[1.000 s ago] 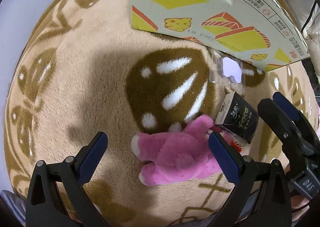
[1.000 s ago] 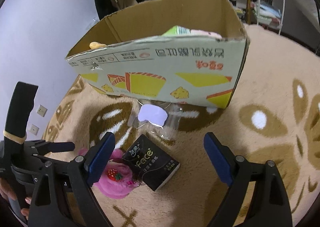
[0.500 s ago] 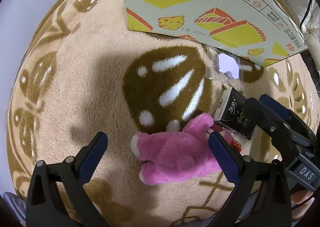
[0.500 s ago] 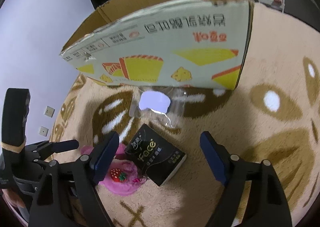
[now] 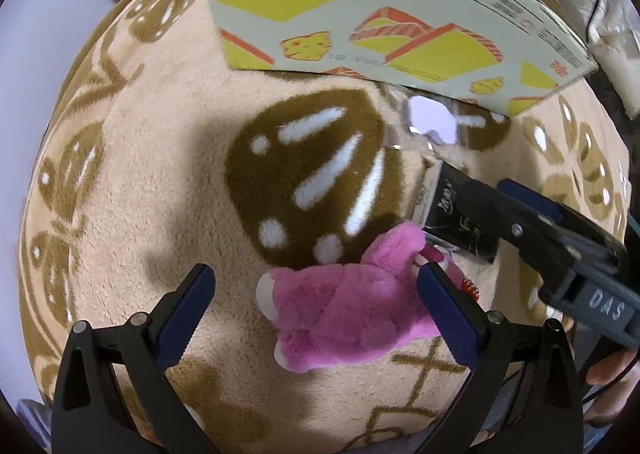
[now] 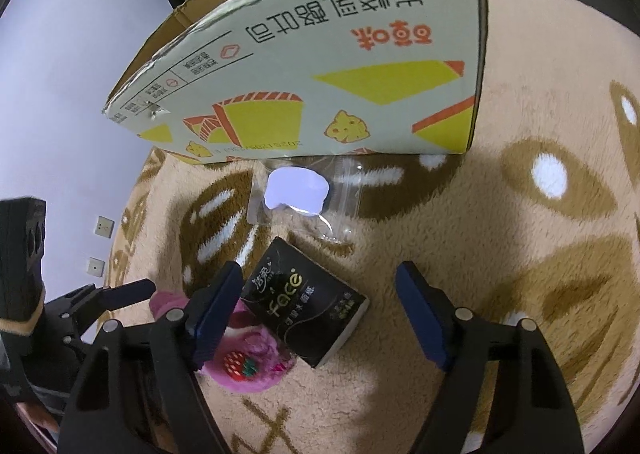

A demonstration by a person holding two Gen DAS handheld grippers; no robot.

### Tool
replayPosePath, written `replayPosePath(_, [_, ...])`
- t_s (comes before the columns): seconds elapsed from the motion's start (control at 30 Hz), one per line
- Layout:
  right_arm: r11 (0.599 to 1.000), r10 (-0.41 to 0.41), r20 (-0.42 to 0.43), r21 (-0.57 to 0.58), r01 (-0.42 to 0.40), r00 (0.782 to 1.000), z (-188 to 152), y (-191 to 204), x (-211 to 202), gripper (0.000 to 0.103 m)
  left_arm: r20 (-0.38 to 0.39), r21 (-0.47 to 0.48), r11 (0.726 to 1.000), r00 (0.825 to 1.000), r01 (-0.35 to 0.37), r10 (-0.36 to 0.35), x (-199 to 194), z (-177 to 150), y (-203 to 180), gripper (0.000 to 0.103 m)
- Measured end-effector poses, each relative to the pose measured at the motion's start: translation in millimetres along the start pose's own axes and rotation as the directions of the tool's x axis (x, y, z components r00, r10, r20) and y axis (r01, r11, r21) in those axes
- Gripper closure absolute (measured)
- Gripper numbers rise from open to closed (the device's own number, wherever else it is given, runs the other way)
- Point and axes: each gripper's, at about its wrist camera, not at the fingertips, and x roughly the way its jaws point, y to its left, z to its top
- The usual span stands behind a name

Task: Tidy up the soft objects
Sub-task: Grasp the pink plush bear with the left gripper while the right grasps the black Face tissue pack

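Note:
A pink plush toy [image 5: 344,306] lies on the beige rug, between the fingers of my open left gripper [image 5: 316,314], closer to the right finger. It also shows in the right wrist view [image 6: 248,358], with a red strawberry on it. A black tissue pack [image 6: 304,306] lies beside the plush, between the fingers of my open right gripper [image 6: 320,314]. In the left wrist view the pack [image 5: 460,214] is partly hidden by the right gripper's finger [image 5: 560,238]. A clear plastic bag with a pale lilac piece [image 6: 296,190] lies in front of the cardboard box [image 6: 320,74].
The cardboard box [image 5: 380,14] stands open-topped at the far side of the patterned rug [image 5: 140,174]. A grey wall and wall sockets [image 6: 102,226] are at the left. Clutter and shelving sit behind the box.
My right gripper has moved down and forward over the tissue pack, which now lies between its fingers. My left gripper has edged closer to the plush toy. Both stay open.

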Motion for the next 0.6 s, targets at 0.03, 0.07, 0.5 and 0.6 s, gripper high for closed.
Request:
replayPosePath(0.03, [1.0, 0.004, 0.0, 0.004, -0.004, 1.0, 0.1, -2.0, -0.5, 0.021, 0.003, 0.014, 1.0, 1.0, 0.002, -0.002, 0.0, -0.8, -3.9, 0.003])
replayPosePath(0.07, [1.0, 0.006, -0.002, 0.008, -0.006, 1.0, 0.0, -3.8, -1.9, 0.026, 0.004, 0.028, 1.0, 1.0, 0.005, -0.005, -0.7, -1.4, -7.2, 0.003])
replayPosePath(0.5, [1.0, -0.008, -0.04, 0.001, 0.008, 0.999, -2.2, 1.2, 3.3, 0.031, -0.075, 0.199, 0.972, 0.991, 0.126, -0.113, 1.6, -11.8, -61.6, 0.012])
replayPosePath(0.6, [1.0, -0.016, -0.054, -0.014, 0.015, 0.998, -4.0, 6.0, 7.3, 0.031, -0.109, 0.194, 0.965, 0.982, 0.176, -0.158, 3.2, -13.0, -64.3, 0.024])
